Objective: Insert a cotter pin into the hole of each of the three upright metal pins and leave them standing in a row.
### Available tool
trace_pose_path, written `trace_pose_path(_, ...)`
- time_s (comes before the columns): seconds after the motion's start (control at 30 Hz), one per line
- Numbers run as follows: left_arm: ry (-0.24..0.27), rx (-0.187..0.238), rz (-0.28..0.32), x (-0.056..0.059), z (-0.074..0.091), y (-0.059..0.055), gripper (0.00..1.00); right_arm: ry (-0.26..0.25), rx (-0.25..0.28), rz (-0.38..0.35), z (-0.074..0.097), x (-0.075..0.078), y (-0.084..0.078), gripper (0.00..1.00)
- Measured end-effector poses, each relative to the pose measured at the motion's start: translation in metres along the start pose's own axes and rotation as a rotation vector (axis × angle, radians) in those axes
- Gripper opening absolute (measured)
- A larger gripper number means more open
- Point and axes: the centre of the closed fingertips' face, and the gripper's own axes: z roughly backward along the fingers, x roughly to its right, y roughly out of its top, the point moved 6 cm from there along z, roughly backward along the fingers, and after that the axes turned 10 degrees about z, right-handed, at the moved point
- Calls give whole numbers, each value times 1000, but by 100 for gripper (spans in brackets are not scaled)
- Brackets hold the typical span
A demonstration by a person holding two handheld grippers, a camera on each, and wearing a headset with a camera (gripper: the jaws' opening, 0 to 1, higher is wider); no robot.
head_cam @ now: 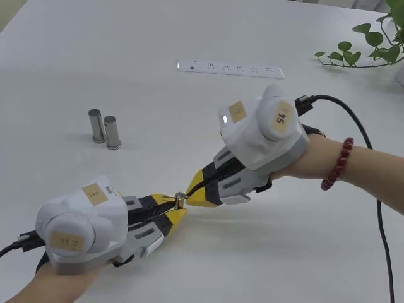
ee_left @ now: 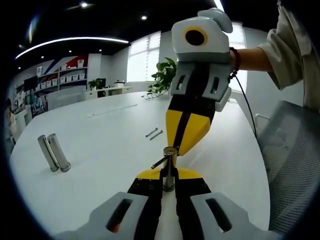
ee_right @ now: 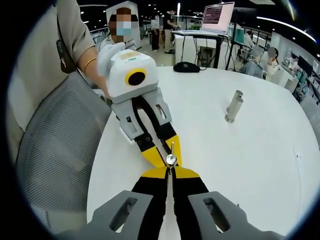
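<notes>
Here, held pin: the metal pin (ee_left: 170,172) is lifted off the desk (head_cam: 265,252) between the two grippers, near the person, likely so its cross hole can be lined up freely.
Left gripper (ee_left: 169,184): jaws clamped on the pin's shank, which leaves the head with the hole bare.
Right gripper (ee_right: 171,172): reaches in from the far right, jaws drawn together at the pin's head, apparently pinching the cotter pin (ee_left: 158,163), whose tip pokes out on the pin's other side.
Waiting pins: two more metal pins (head_cam: 105,129) stand touching at the far left of the desk, out of the way.
Spare cotter pins (ee_left: 154,133): lie loose on the desk beyond the grippers, handy for the next pins.
Progress: the first insertion looks nearly through.
</notes>
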Motion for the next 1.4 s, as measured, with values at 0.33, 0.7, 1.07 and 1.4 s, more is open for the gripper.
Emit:
trace_pose_path(0.33,9,-10,-13,-1,-1,-3,7,0,-5,-16,-1,0,-1,7)
trace_pose_path(0.7,16,-12,8,-4,2,-6,18,-10,4,-42,0,-2,-2,11)
trace_pose_path(1.07,6,8,41,-7,8,-3,32,-33,42,-84,2,-1,2,16)
trace_pose_path(1.4,-12,37,66,-6,16,3,44,-56,75,-114,0,-2,7,18)
